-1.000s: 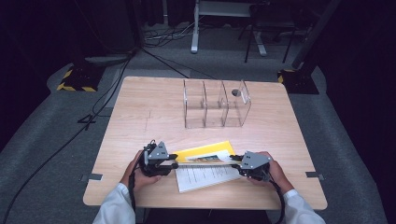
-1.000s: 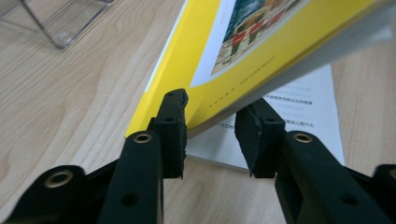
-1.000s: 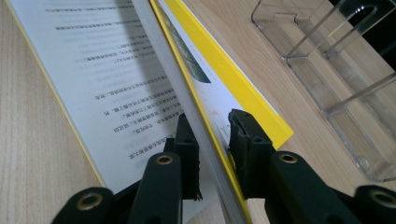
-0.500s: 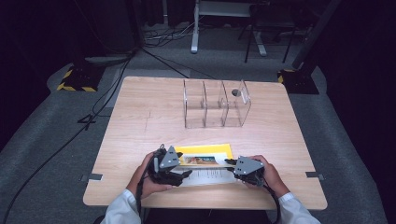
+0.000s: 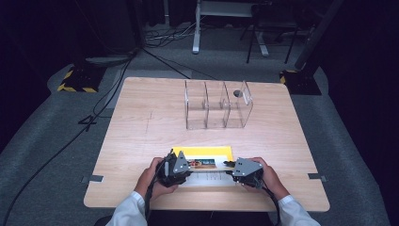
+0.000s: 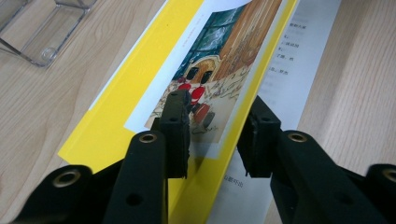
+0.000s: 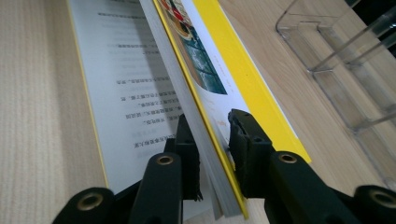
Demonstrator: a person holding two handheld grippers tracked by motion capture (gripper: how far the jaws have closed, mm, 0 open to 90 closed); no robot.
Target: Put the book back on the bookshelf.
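Whereas 1 s ago the yellow booklet (image 5: pixel 207 153) lay at an angle w/ both grippers wider apart, it now sits square to the table (image 5: pixel 141 122) edge near the front, grippers closer in. Left gripper (image 6: pixel 212 135) straddles the raised cover, jaws apart, not clamped. Right gripper (image 7: pixel 215 149) is clenched on the booklet's page block and cover. Gripper views show a printed white sheet (image 7: pixel 126 84) under the booklet; high view adds the clear divider rack (image 5: pixel 216 103), well apart toward the far edge.
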